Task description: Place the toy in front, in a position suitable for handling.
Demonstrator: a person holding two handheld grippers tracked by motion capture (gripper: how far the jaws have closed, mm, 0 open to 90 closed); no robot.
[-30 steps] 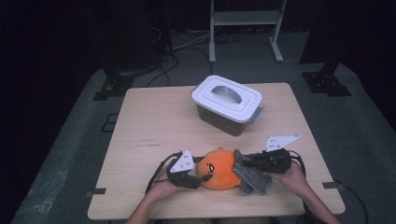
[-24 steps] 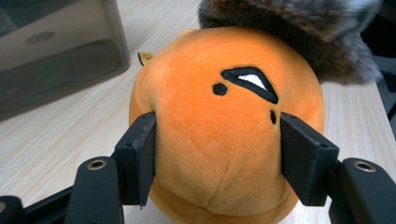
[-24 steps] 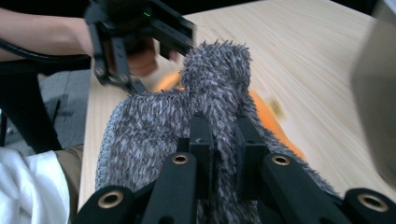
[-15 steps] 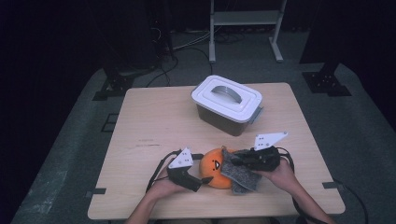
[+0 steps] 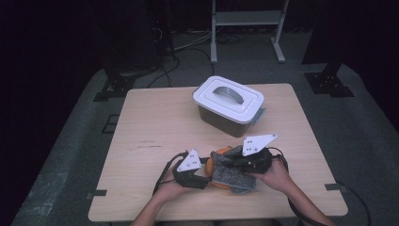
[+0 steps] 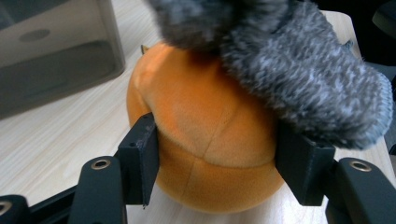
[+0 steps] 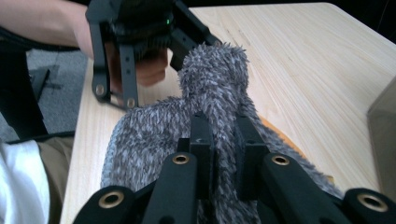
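A round orange plush toy (image 5: 213, 165) sits on the table near the front edge, with a grey fuzzy cloth (image 5: 234, 173) draped over most of it. My left gripper (image 5: 201, 181) is at its left. Its jaws have just been closing and now press both sides of the orange plush toy (image 6: 210, 135), so my left gripper (image 6: 219, 145) is shut on it, under the grey cloth (image 6: 289, 79). My right gripper (image 5: 231, 161) comes in from the right. In the right gripper view, my right gripper (image 7: 224, 135) is shut on a bunched fold of the grey cloth (image 7: 149, 135).
A grey bin with a white handled lid (image 5: 228, 101) stands behind the toy, right of the table's middle, and its wall (image 6: 56, 51) is close in the left gripper view. The light wooden table (image 5: 155, 127) has bare room to the left. Dark floor surrounds it.
The right gripper has carried the grey cloth left and up, over the orange toy, which was mostly uncovered before. The left gripper stayed by the toy's left side.
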